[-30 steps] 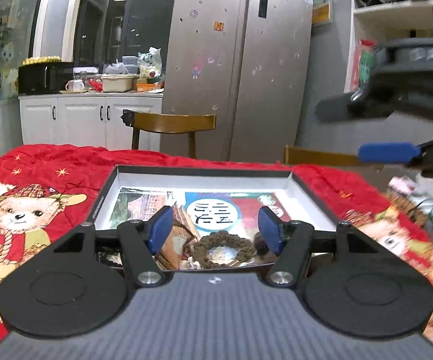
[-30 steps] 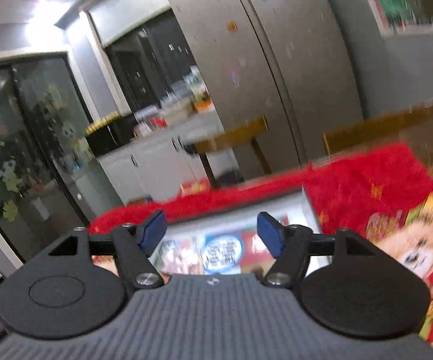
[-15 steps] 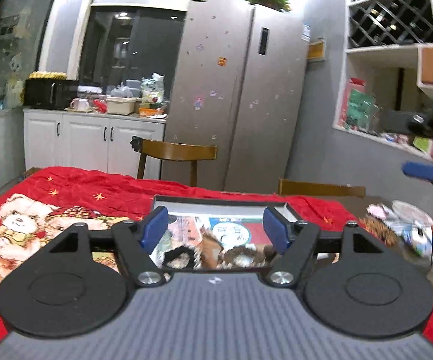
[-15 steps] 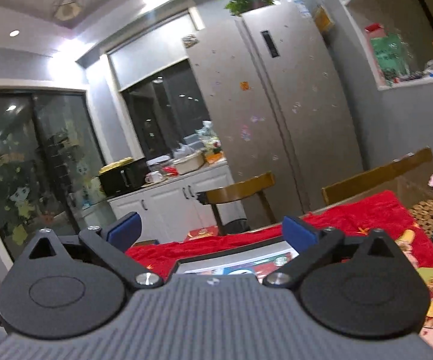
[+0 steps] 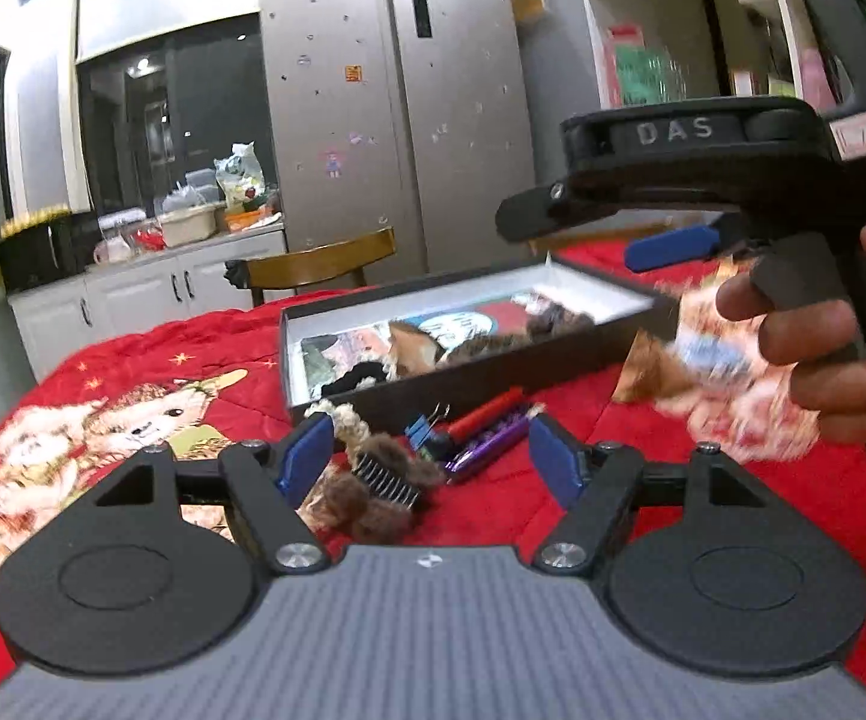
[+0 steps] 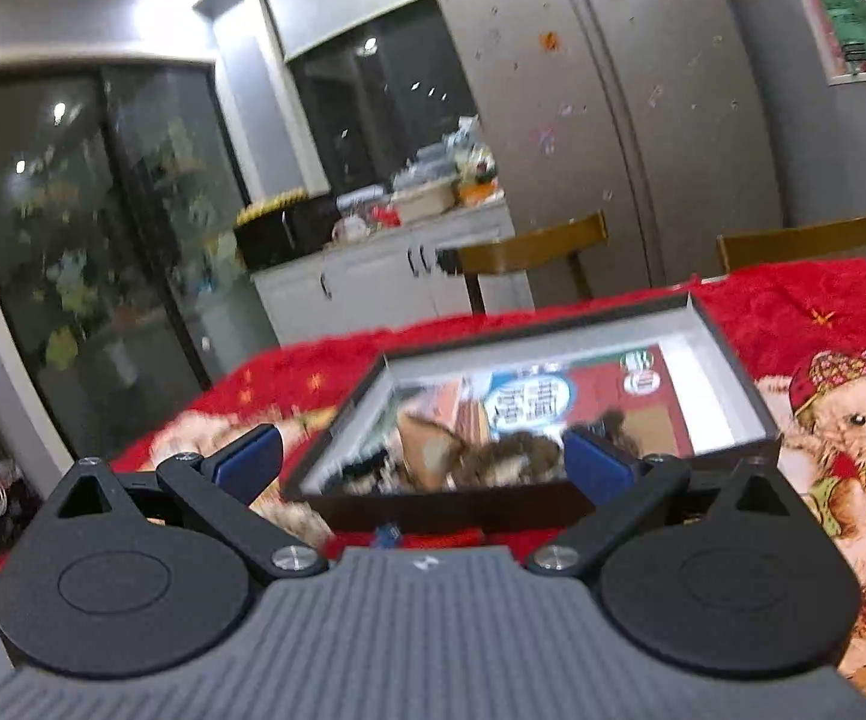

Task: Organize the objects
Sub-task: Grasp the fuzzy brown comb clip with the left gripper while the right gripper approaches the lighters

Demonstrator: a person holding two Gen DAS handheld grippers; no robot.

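- black box (image 5: 475,384) on the red blanket (image 5: 192,354), holding hair ties and scraps.
- furry hair clip (image 5: 372,480), red pen (image 5: 481,417), purple pen (image 5: 487,447) beside the box's near wall.
- left gripper (image 5: 433,456) spread, empty, over the clip.
- right gripper (image 6: 426,459) spread, empty, facing the box.

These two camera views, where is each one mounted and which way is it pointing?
Left wrist view: sits on the left gripper, looking forward over small items on the red bear-print blanket toward the shallow black cardboard box; its two blue-padded fingers show, plus the right gripper and the person's right hand.
Right wrist view: sits on the right gripper, facing the same box from close by; only its own fingers show.
Shared: box, blanket, wooden chair, silver refrigerator.
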